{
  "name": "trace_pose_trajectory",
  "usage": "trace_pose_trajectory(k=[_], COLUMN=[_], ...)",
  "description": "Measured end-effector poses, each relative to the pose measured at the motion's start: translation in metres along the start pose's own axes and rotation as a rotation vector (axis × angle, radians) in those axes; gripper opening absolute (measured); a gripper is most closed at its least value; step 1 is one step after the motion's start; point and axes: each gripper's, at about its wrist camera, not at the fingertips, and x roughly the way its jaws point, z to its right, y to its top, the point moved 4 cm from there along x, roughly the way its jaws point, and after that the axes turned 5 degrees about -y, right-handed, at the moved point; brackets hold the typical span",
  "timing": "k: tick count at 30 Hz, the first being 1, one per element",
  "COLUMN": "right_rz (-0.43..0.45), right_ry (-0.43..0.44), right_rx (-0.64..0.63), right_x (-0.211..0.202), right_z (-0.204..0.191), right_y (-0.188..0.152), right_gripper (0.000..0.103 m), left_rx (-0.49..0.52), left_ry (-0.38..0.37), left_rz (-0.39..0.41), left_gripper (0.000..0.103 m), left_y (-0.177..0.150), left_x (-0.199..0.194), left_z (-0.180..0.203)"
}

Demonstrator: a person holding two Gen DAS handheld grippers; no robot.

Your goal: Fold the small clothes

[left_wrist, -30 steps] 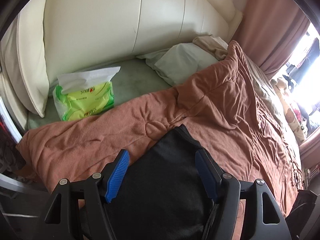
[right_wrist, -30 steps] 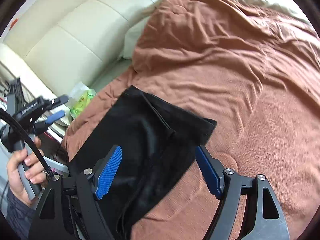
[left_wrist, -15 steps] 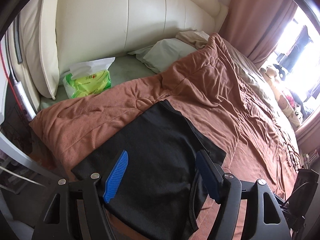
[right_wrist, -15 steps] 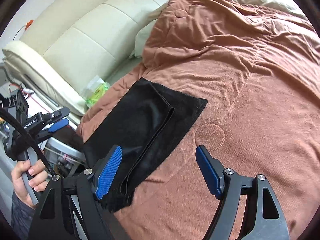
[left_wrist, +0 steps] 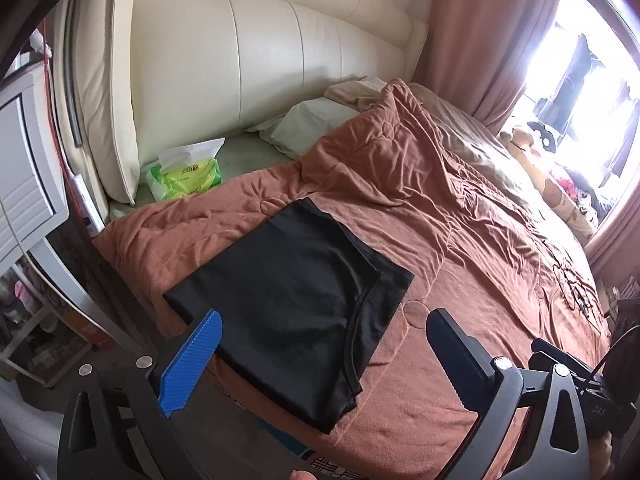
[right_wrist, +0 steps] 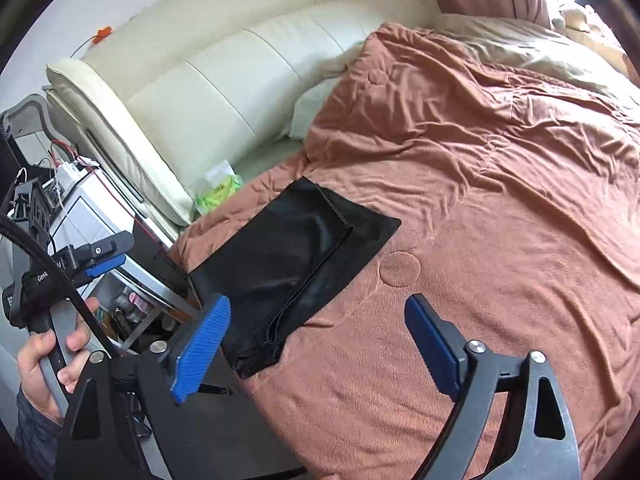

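Hand-held grippers, L & R, angled down over folded black garment, jaws just widened, empty.

Left gripper tilts downward above the near edge of the black garment, jaws just spread wide, nothing between its blue pads. Right gripper also tilts downward, just beside the garment's near corner, jaws freshly widened and empty. A hand grips the left gripper's handle, to the left of the garment.
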Motion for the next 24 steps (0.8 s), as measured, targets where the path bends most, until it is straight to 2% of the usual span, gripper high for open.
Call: trace_pose_trajectory(k=[5,14,24], right_rz=[-0.010,0.035,0.082], right_ry=[-0.024,-0.064,-0.100], right_rx=[-0.035,-0.098,-0.118], right_x=[-0.035,-0.114,-0.186], right_z=[-0.006,-0.024,-0.033], right_y=[-0.011,-0.030,-0.072], right_gripper=[0.102,0.103,0.103], left_rx=[0.005,0.057,0.120], left_ry=[-0.029,-0.051,-0.080], left_rz=[0.019,0.069,0.130], left_gripper=[0.103,0.103,0.103], left_y=[-0.019,-0.053,-0.092], left_x=[-0.023,-0.066,-0.122], left_z=[0.019,0.052,0.079])
